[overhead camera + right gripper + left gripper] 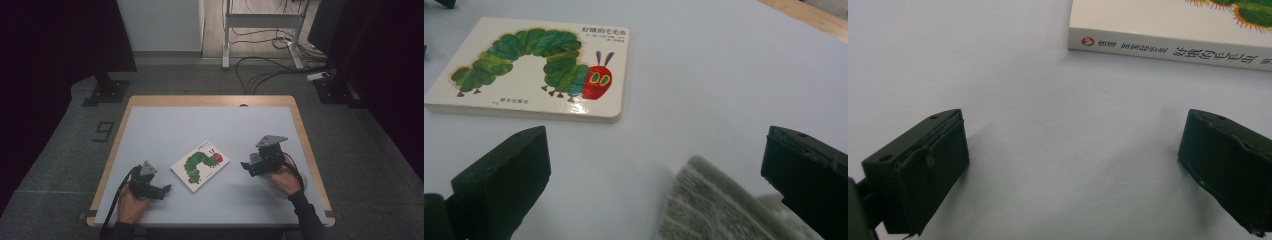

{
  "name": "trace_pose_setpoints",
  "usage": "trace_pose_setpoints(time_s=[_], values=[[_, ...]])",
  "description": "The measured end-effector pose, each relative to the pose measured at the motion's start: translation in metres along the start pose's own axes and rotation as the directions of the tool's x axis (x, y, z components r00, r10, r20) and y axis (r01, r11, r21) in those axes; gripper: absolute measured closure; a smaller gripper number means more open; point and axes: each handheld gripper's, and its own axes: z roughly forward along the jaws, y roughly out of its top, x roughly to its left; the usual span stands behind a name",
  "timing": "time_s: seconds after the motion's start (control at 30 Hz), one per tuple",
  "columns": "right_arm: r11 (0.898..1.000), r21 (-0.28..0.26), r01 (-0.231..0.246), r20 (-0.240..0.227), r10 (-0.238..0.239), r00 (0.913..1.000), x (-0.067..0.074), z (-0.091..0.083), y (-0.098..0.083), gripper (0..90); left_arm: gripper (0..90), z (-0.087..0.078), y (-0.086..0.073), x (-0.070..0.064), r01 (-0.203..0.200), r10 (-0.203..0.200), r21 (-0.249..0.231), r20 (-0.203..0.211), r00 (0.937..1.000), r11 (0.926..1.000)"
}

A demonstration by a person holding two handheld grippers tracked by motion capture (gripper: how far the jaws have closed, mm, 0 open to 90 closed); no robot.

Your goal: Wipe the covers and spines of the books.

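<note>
Flat on the pale blue, matte bench (210,125) with its wooden rim: a thick board book (200,165), glossy white cover, rounded corners, green caterpillar with a red head printed across it. Closed, lying askew to the bench edges, between the two hands and nearer the front edge than the back.

Left hand-held gripper (164,189) — black, blocky, topped by a grey three-cornered plate — low over the bench just beside the book's near-left corner, pointing toward it. Jaws wide apart in the left gripper view (1073,165), nothing between them but bare bench; book spine (1168,47) with printed characters just ahead, not touched. Left hand (131,202) wrapped around the body from behind, forearm entering from the bottom edge.

Right hand-held gripper (245,165) raised a little off the bench to the right of the book, clear of it, tilted and aimed leftward at it. Jaws spread fully in the right gripper view (654,170), holding nothing; cover (531,67) ahead and to the left. Blurred grey, ribbed shape (709,205) at the bottom between the jaws — impossible to identify. Right hand (284,179) gripping from below, dark sleeve (307,215) angled in from the lower right.
</note>
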Motion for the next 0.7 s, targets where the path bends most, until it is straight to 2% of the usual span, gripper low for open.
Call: trace_pose_setpoints(time_s=[0.1, 0.4, 0.7], values=[[1.000, -0.001, 0.001, -0.014, -0.001, 0.9999, 0.004, 0.007, 0.004, 0.0, 0.0, 0.000, 0.002, -0.002, -0.012, 0.012, -0.005, -0.002, 0.9999, 0.9999], [1.000, 0.006, 0.017, -0.045, -0.017, 0.9989, 0.013, 0.032, 0.015, 0.0, 0.0, 0.001, 0.012, -0.012, -0.025, 0.027, -0.032, 0.053, 0.9983, 0.9992], [0.999, 0.031, 0.038, -0.076, -0.035, 0.9965, 0.022, 0.060, 0.025, 0.0, 0.0, 0.012, 0.022, -0.026, -0.076, 0.077, -0.016, 0.075, 0.9942, 0.9970]])
